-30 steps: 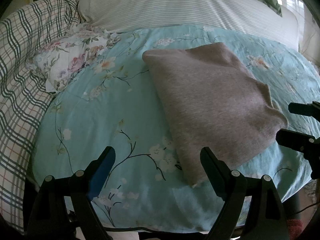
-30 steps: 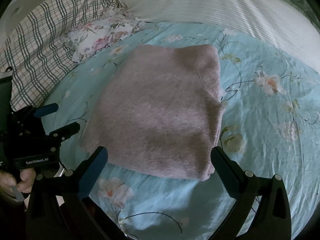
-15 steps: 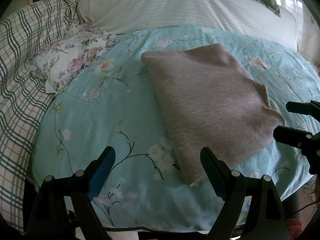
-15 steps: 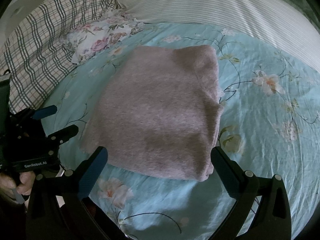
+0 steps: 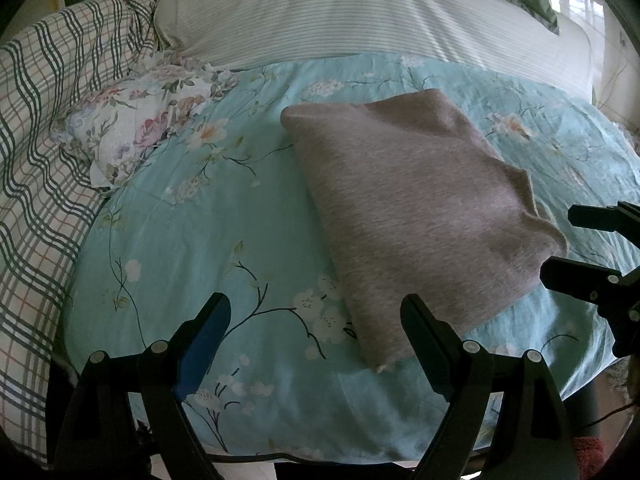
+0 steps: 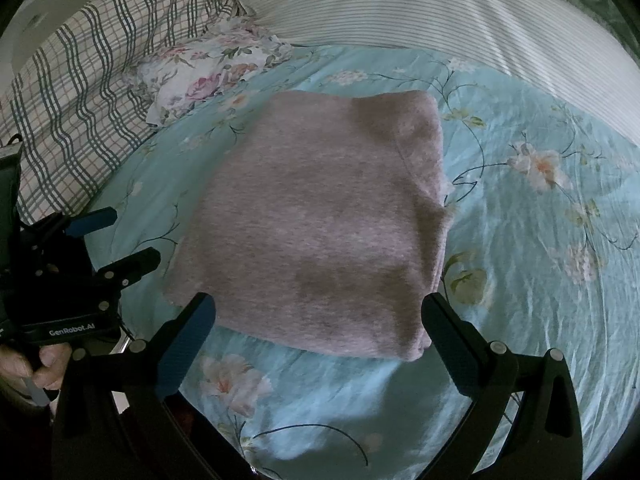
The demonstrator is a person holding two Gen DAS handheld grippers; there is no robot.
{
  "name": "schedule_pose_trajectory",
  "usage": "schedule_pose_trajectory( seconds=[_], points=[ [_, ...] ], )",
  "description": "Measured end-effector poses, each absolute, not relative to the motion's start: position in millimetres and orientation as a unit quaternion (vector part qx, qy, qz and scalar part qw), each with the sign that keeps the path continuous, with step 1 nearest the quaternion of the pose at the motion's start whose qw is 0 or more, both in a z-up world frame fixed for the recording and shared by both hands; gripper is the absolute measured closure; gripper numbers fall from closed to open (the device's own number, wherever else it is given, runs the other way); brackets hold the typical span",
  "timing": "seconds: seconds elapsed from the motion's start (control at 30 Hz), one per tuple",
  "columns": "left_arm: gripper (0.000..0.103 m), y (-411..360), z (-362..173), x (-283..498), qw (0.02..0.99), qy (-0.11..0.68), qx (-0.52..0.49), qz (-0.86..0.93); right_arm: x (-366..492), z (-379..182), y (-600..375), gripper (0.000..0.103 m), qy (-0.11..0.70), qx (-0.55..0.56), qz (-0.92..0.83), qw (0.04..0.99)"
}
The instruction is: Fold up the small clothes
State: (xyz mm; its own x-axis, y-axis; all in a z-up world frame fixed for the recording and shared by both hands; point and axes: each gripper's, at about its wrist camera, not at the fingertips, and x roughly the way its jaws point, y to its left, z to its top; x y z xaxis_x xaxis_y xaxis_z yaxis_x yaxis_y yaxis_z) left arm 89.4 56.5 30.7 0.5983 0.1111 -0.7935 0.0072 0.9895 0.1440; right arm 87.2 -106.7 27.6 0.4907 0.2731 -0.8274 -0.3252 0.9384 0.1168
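A folded grey-pink knit garment (image 5: 412, 208) lies flat on the light blue flowered bedspread (image 5: 192, 240); it also shows in the right wrist view (image 6: 320, 224). My left gripper (image 5: 316, 316) is open and empty, just short of the garment's near left corner. My right gripper (image 6: 318, 312) is open and empty, its fingers straddling the garment's near edge from above. The right gripper also shows at the right edge of the left wrist view (image 5: 576, 244), and the left gripper at the left of the right wrist view (image 6: 120, 240), both open.
A small floral cloth (image 5: 132, 132) lies at the back left of the bedspread. A plaid blanket (image 5: 36, 160) lies along the left. A striped white pillow (image 5: 360, 16) runs across the back. The bed's front edge is close below the grippers.
Both views have shifted only slightly; the garment sits a little higher in the left wrist view. Both grippers stay open and the garment lies as before.
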Motion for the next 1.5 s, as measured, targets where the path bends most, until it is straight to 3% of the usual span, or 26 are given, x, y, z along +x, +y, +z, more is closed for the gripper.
schedule_pose_trajectory(
  seconds=[1.5],
  points=[
    [0.016,48.9,33.7,88.3,0.894,0.444,0.059,0.035,89.8,33.7,-105.9,0.0,0.471,-0.027,0.176,0.864]
  ],
)
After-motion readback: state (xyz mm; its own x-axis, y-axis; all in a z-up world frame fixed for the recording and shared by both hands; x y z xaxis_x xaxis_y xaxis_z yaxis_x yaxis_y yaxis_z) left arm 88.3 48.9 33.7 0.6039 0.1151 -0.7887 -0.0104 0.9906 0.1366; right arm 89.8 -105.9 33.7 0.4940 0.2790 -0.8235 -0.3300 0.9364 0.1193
